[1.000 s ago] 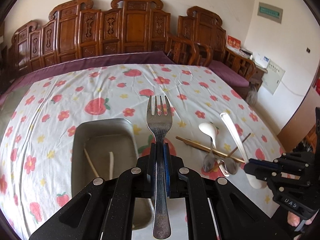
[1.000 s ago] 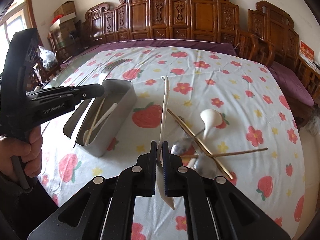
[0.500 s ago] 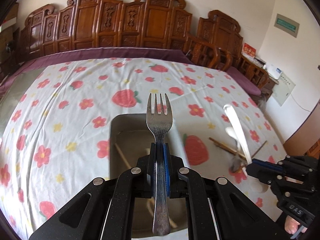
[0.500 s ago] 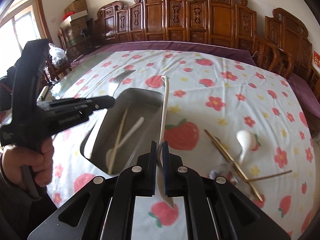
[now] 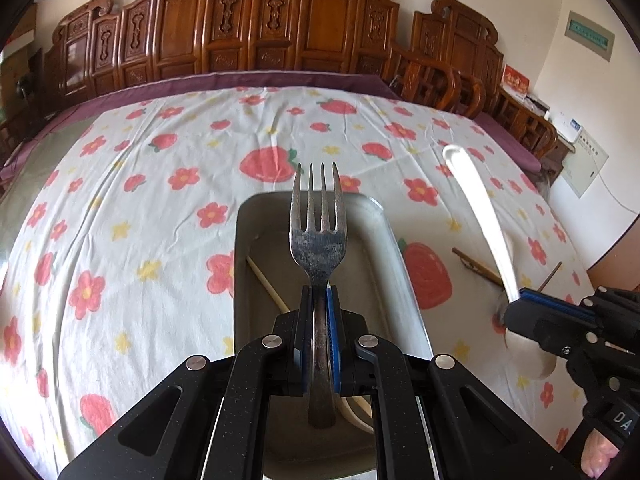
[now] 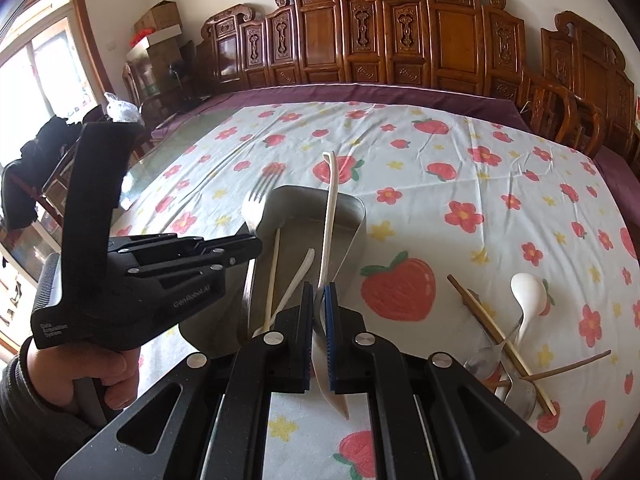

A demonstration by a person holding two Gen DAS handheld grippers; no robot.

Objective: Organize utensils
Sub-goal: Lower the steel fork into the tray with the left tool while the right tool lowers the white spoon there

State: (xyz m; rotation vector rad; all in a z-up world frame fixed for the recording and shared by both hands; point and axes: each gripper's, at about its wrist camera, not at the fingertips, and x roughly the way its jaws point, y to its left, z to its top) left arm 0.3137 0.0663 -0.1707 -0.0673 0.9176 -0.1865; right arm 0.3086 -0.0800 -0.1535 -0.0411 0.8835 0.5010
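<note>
The left gripper (image 5: 318, 320) has its fingers closed on the neck of a metal fork (image 5: 318, 236), tines pointing forward and handle end hanging out behind, directly above the metal tray (image 5: 400, 280). The fork looks stiff and fairly light, its flat steel likely slick, so a grip near the neck, where it is now, should keep it from swivelling. The right gripper (image 6: 318, 320) has its fingers pinched on a long white spoon (image 6: 331, 208) close to its bowl end, the thin handle reaching forward over the tray (image 6: 356, 216); this one appears to be ceramic or plastic, stiff but possibly brittle, and held so far from its middle it could tip, so a low, gentle release seems wise. Inside the tray lie a pale chopstick (image 6: 273, 276) and a white spoon handle (image 6: 298, 280), leaning along its length. Farther right on the desk (image 6: 440, 208), covered in a strawberry-print cloth, the unsorted pile remains: a white soup spoon (image 6: 528, 292), brown chopsticks (image 6: 500, 336) crossed over metal spoons (image 6: 504, 372). Carved wooden chairs (image 6: 400, 40) line the far edge.
</note>
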